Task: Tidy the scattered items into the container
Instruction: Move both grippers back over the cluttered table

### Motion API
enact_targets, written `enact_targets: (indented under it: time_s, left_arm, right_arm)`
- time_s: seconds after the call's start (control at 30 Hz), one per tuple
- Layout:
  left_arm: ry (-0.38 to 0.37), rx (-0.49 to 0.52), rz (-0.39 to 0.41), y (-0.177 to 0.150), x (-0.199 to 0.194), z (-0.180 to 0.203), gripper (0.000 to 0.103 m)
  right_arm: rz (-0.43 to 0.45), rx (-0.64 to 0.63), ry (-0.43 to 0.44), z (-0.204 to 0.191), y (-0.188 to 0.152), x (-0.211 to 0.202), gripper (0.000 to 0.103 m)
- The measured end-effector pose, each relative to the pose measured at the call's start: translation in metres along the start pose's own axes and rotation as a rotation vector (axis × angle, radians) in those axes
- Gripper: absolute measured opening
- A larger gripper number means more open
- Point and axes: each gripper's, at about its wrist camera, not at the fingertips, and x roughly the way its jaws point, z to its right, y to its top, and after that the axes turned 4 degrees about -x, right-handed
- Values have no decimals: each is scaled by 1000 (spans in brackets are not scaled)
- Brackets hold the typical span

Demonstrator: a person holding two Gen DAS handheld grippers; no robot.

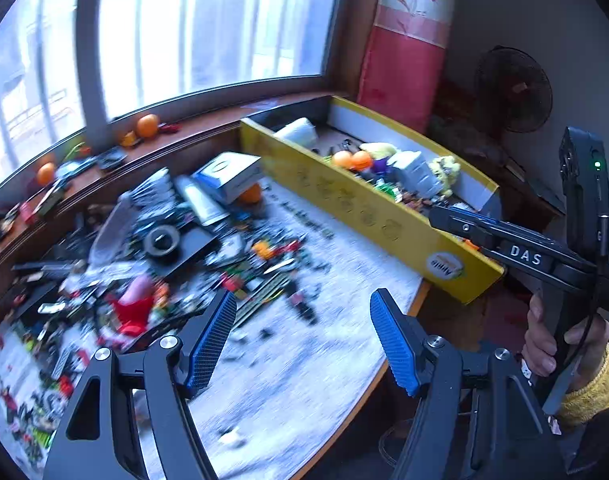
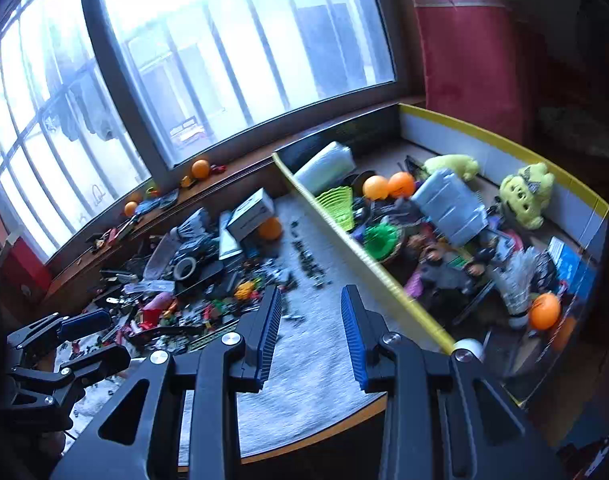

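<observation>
Clutter [image 1: 164,248]: small plastic and metal pieces heaped on speckled tabletop [image 1: 304,360]. Yellow cardboard box [image 1: 364,216] beside it, holding plush toys, smooth orange balls. Left gripper [image 1: 304,340], right gripper [image 2: 310,340]: ribbed blue pads parted, empty.

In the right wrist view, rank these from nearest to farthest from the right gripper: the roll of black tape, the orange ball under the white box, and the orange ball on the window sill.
From the right gripper:
1. Roll of black tape, in the clutter up and left of the fingers.
2. Orange ball under the white box, further back on the table.
3. Orange ball on the window sill, against the window.
</observation>
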Motion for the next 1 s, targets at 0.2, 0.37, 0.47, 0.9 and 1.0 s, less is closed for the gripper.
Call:
enact_targets:
  time_s: [0.2, 0.37, 0.47, 0.9, 1.0]
  left_arm:
    - [54, -82, -25, -29, -12, -41, 71]
    - [118, -138, -4, -37, -22, -64, 71]
    - [139, -171, 7, -41, -27, -74, 71]
    - [299, -336, 9, -55, -39, -108, 71]
    - [327, -383, -29, -66, -37, -122, 71]
  right_arm:
    - [-42, -56, 23, -42, -22, 11, 34]
    - [-74, -110, 84, -71, -21, 24, 34]
    - [-74, -152, 125, -85, -16, 31, 34]
    - [-175, -254, 305, -129, -17, 73, 36]
    - [-221, -254, 306, -136, -27, 85, 39]
